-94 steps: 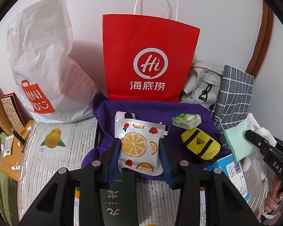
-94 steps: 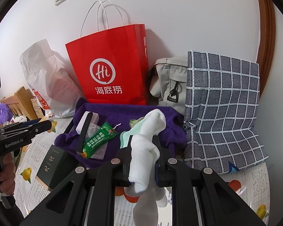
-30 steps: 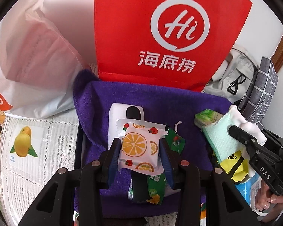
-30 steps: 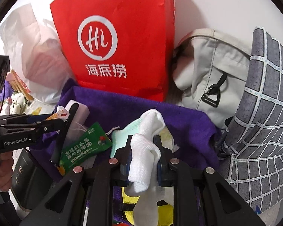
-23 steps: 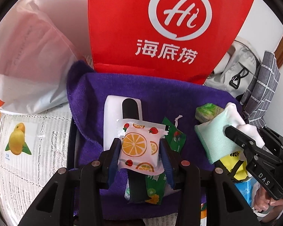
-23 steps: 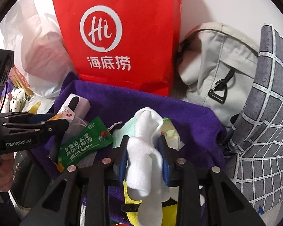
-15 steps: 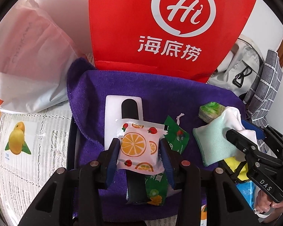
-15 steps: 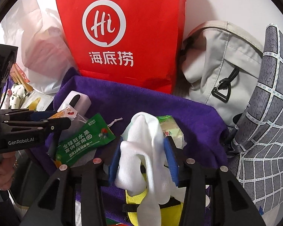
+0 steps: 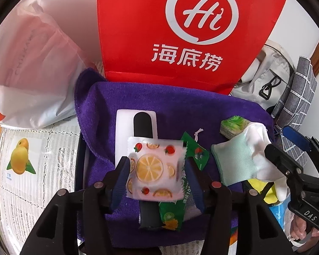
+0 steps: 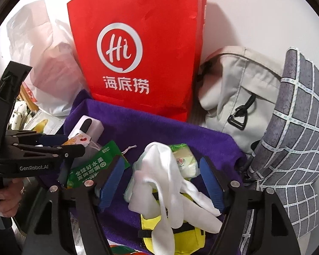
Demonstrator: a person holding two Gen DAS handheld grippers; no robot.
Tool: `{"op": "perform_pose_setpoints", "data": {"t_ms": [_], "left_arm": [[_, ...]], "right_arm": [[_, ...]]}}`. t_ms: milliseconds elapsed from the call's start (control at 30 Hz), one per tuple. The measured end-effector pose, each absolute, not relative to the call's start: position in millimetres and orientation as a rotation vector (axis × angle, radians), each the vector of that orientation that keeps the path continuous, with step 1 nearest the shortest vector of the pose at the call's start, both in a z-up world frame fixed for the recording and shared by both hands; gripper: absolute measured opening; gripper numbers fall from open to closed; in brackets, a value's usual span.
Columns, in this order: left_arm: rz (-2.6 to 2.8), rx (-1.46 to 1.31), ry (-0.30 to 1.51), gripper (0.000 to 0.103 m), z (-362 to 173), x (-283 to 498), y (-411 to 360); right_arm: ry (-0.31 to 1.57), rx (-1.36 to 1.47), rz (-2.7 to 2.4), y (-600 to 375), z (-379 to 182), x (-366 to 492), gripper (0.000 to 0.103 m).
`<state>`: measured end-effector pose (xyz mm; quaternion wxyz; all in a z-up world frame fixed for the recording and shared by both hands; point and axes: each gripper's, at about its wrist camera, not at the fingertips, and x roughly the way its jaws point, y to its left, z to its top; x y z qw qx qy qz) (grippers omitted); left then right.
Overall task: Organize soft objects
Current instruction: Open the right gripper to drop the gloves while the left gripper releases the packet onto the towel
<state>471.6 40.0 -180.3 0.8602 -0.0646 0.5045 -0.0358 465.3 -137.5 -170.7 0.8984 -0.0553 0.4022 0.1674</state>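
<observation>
A purple towel (image 9: pixel 180 108) lies spread in front of a red paper bag (image 9: pixel 180 31). My left gripper (image 9: pixel 156 170) is open around an orange-print packet (image 9: pixel 153 167), whose edges hang loose between the blue pads, above a white box with a black strap (image 9: pixel 136 131) and a green sachet (image 9: pixel 193 150). My right gripper (image 10: pixel 162 180) is wide open; the white gloves (image 10: pixel 165 182) and a mint cloth (image 9: pixel 231 161) lie loose between its pads on a yellow pouch (image 10: pixel 176 233) and the towel (image 10: pixel 138 127). A green tissue pack (image 10: pixel 185 159) lies behind.
A white plastic bag (image 9: pixel 32 63) stands at the left, a beige backpack (image 10: pixel 234 89) and a grey checked bag (image 10: pixel 297 127) at the right. A fruit-print table cover (image 9: pixel 21 161) lies to the left of the towel. A white wall is behind.
Both grippers moved forward over the purple towel. The right gripper opened and let the white gloves drop onto the pile. The left gripper's jaws widened around the orange-print packet.
</observation>
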Motion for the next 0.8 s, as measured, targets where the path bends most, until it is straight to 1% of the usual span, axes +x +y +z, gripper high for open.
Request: {"op": "perform_pose_setpoints", "data": {"t_ms": [33,100,133,267,433,567,800], "left_arm": [[-0.074,-0.132,1.055,0.051,-179.2,471.4,39.7],[-0.07,-0.129,1.049,0.057,-175.8,469.6,40.4],[-0.069,-0.128,1.043,0.058,-173.9,469.0,40.9],[-0.053,-0.137,1.026,0.067,-166.7,466.2,42.3],[-0.031,-0.141,1.005,0.067,-155.6,461.6,46.8],[0.005,-0.115,0.946,0.067,-138.5,452.0,48.5],[0.041,-0.057,0.891,0.067,-113.9,437.5,44.4]], "right_arm": [[0.836,-0.096,0.339,-140.3,-169.5,465.8,0.077],[0.839,-0.072,0.335,-145.2,-166.5,465.6,0.077],[0.838,-0.069,0.333,-147.6,-164.9,465.2,0.077],[0.822,-0.102,0.307,-150.5,-160.0,461.3,0.077],[0.824,-0.084,0.31,-151.0,-153.7,457.7,0.077],[0.832,-0.081,0.286,-152.2,-152.4,449.3,0.077],[0.842,-0.037,0.256,-164.6,-141.0,416.7,0.077]]}}
